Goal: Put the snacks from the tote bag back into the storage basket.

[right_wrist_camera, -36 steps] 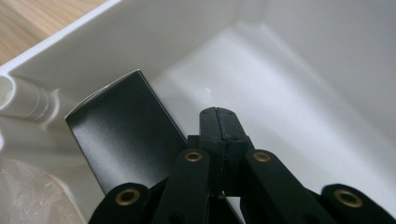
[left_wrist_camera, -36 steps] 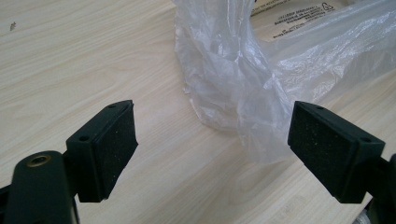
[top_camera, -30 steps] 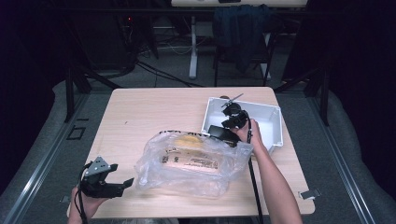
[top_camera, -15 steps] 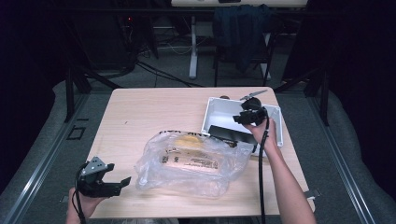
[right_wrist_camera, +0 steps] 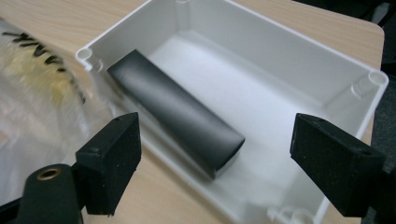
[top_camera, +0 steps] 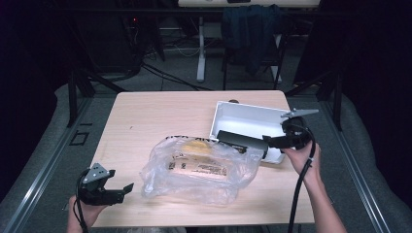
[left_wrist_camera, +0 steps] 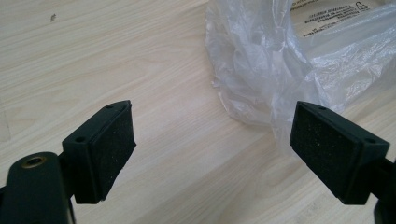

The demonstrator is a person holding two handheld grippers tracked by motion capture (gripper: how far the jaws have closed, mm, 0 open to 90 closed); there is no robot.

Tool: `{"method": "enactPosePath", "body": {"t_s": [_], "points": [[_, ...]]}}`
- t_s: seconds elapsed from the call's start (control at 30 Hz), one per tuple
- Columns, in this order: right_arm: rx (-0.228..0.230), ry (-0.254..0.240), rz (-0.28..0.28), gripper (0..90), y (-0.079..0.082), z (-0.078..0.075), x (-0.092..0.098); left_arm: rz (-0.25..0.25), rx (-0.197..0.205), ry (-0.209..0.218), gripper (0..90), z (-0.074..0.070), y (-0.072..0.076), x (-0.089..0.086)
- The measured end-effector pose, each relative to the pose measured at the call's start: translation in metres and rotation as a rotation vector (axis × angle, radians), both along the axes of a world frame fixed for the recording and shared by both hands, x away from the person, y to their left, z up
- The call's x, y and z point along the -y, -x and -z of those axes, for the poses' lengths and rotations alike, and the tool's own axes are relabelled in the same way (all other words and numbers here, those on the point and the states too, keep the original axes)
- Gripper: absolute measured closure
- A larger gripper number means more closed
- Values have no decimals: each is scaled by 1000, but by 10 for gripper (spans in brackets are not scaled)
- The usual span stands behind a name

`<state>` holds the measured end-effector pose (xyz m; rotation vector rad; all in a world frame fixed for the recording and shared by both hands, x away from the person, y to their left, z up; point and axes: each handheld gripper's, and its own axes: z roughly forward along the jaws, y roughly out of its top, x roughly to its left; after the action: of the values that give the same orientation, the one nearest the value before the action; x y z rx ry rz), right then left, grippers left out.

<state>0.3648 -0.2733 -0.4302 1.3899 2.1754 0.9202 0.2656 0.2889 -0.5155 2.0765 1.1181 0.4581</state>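
A long black box [top_camera: 240, 140] lies inside the white bin [top_camera: 252, 116], along the wall nearest the bag. My right gripper [top_camera: 273, 142] hovers at the bin's right end and points left at that box. In the right gripper view, the black box [right_wrist_camera: 177, 114] rests on the floor of the bin [right_wrist_camera: 280, 51] ahead of my right gripper [right_wrist_camera: 217, 144]. Its jaws have just been opening and touch nothing. My left gripper [top_camera: 119, 190] stands open at the table's front left corner. In the left gripper view, my left gripper [left_wrist_camera: 212, 140] has only bare wood between its pads.
A crumpled clear plastic bag [top_camera: 199, 167] lies in the middle of the wooden table [top_camera: 160, 111], holding a brown printed packet and something yellow. Its edge [left_wrist_camera: 280, 60] reaches just ahead of my left gripper. Dark chairs and cables stand beyond the table.
My right gripper has let go of the black box, which now lies in the white bin, and has drawn away to the right with its jaws apart. The left gripper has stayed put.
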Motion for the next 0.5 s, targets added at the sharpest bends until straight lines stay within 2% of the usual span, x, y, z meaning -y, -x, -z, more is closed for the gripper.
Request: {"method": "enactPosePath", "body": {"t_s": [0.13,0.3,0.37,0.47,0.5], "points": [[1,-10,14,120,32,7,7,-7,3,1,137,1,0,-2],[14,-58,62,83,66,24,16,-19,1,-3,138,2,1,-4],[18,-54,78,68,80,31,18,-21,1,-4,138,3,2,-5],[43,-115,129,63,102,41,23,-27,-3,-4,138,6,1,-6],[49,-122,137,63,106,44,24,-30,-4,-4,138,7,1,-6]]}}
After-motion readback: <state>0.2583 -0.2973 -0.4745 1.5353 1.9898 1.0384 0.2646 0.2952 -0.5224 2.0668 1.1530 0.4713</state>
